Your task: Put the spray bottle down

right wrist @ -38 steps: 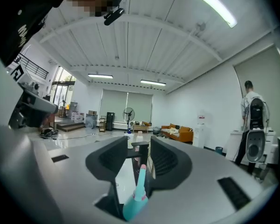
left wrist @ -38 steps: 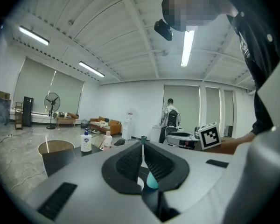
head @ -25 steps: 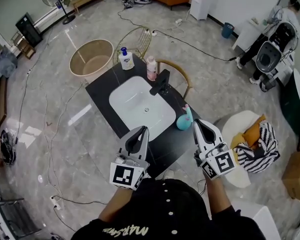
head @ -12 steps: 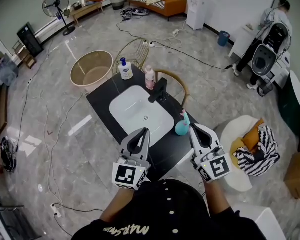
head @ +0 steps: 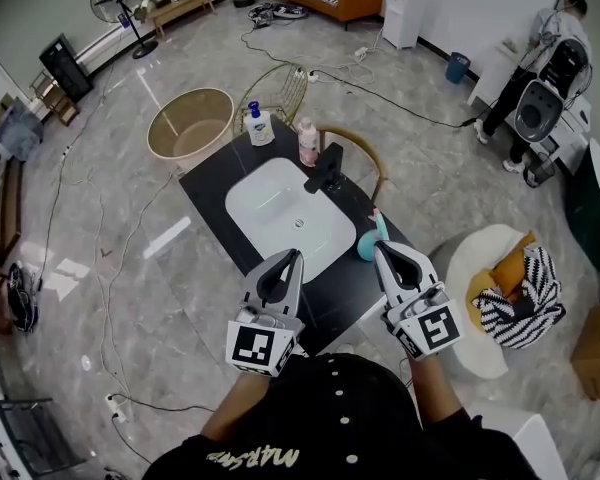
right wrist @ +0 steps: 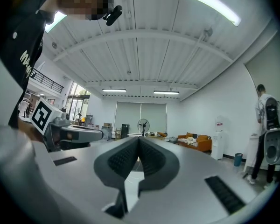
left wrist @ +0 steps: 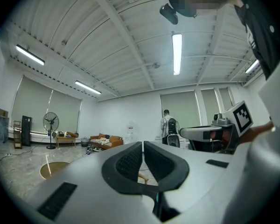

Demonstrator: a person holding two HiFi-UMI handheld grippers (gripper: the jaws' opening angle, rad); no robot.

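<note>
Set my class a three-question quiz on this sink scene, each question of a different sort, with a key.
1. True or false: the right gripper is holding the teal spray bottle.
2. Multiple choice: where does the pink bottle stand relative to the white sink? (A) inside it; (B) on the black counter, beside the faucet; (C) off the counter altogether.
3. Fill in: the jaws of the left gripper are ____, with nothing between them.

Key: 1 false, because the spray bottle stands on the counter and the right gripper is shut and empty. 2 B. 3 shut.
</note>
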